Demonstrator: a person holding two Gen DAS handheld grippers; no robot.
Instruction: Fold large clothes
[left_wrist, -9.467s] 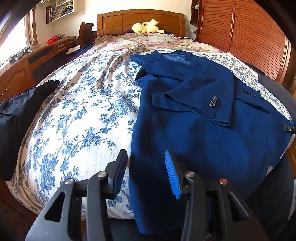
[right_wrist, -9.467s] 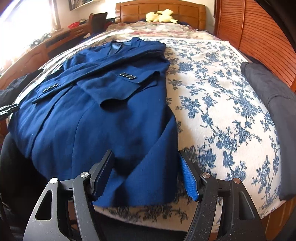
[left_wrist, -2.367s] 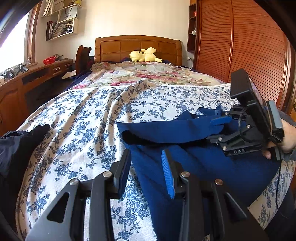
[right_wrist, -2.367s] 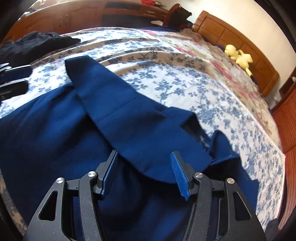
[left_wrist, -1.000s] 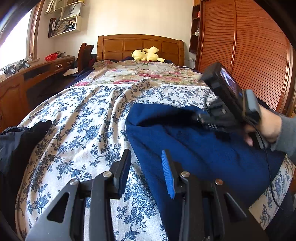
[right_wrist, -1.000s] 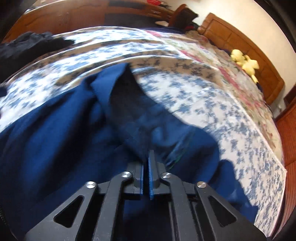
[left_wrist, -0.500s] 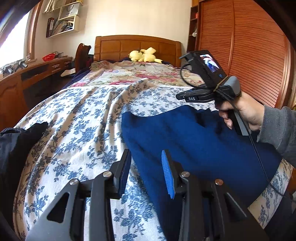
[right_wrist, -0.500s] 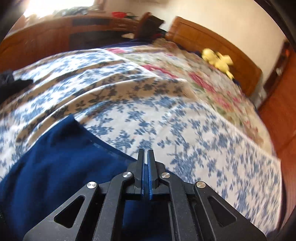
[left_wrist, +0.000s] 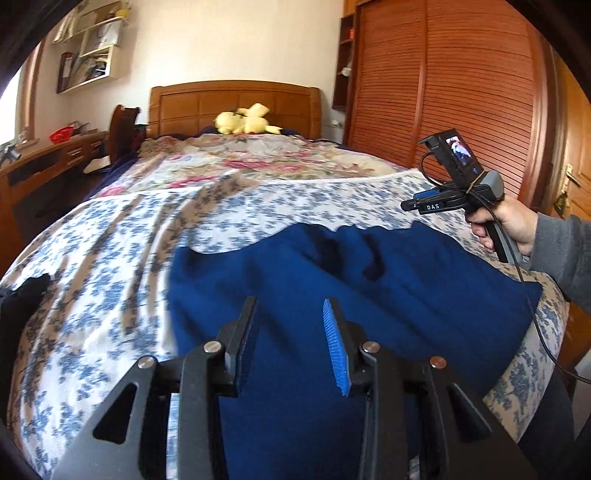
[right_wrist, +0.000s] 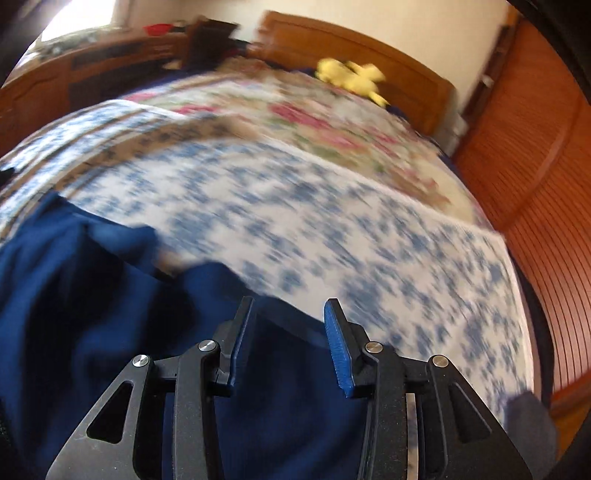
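Jacket (left_wrist: 332, 280): dark blue, folded over, lying rumpled at the near edge of the bed, toward its right corner.
Bed cover (left_wrist: 110, 266): white with blue flowers, creased; second cover with pink flowers toward the headboard (left_wrist: 232, 103).
Left gripper (left_wrist: 290, 332): jaws spread, pads clear of the cloth, nothing pinched; poised over the jacket's near left part.
Right gripper (right_wrist: 288, 332): jaws opening, nothing between the pads; over the jacket's far edge. View heavily blurred.
Right hand (left_wrist: 506, 221): grey sleeve, gripping the handle above the bed's right edge.
Writing: "DAS" in white on the right gripper's side; small lit screen on top, unreadable.
Soft toy (left_wrist: 245, 122): yellow, at the headboard.
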